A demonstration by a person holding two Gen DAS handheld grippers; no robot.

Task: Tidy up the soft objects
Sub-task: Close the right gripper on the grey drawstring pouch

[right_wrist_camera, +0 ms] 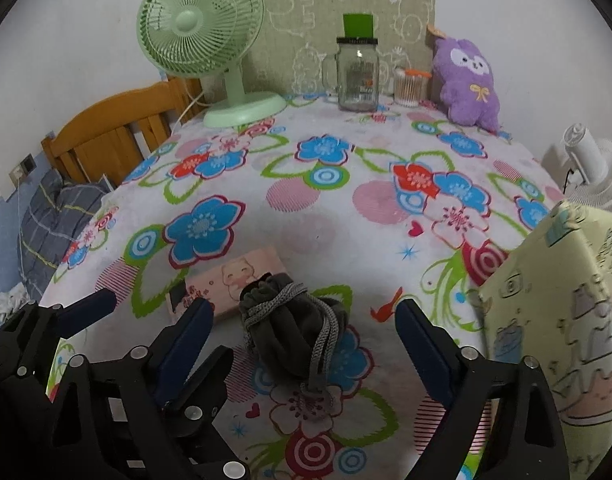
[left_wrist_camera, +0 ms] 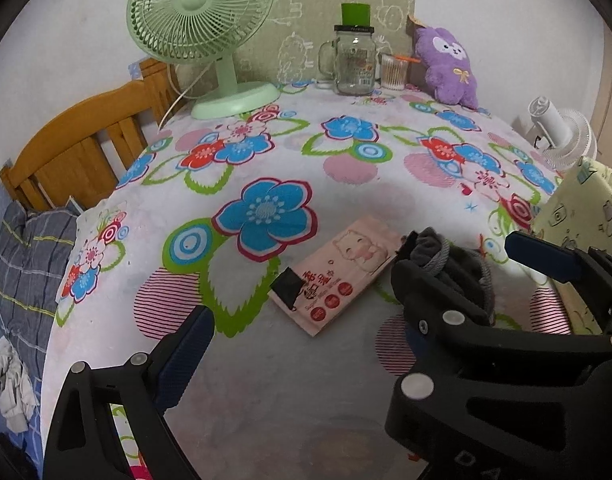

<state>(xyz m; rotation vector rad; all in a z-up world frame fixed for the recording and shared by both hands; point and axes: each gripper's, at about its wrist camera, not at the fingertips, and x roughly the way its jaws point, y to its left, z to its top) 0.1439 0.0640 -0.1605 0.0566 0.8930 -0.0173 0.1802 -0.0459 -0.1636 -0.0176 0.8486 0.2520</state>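
A pink tissue pack (left_wrist_camera: pixel 342 272) lies flat on the flowered cloth (left_wrist_camera: pixel 346 184). My left gripper (left_wrist_camera: pixel 301 300) hovers open just in front of it, fingers apart on either side and not touching. Right of the pack sits a grey drawstring pouch (right_wrist_camera: pixel 293 332), cord wrapped around its neck. My right gripper (right_wrist_camera: pixel 301 306) is open around the pouch, with a gap between each pad and the fabric. In the left wrist view the pouch (left_wrist_camera: pixel 446 260) is partly hidden behind my own right finger. A purple plush toy (right_wrist_camera: pixel 468 80) leans against the far wall.
A pale yellow fabric box (right_wrist_camera: pixel 554 320) stands close on the right. At the back are a green fan (left_wrist_camera: pixel 201 28), a glass jar (left_wrist_camera: pixel 354 60) and a cup of cotton swabs (left_wrist_camera: pixel 394 72). A white fan (left_wrist_camera: pixel 562 136) is at the right, a wooden headboard (left_wrist_camera: pixel 77 148) at the left.
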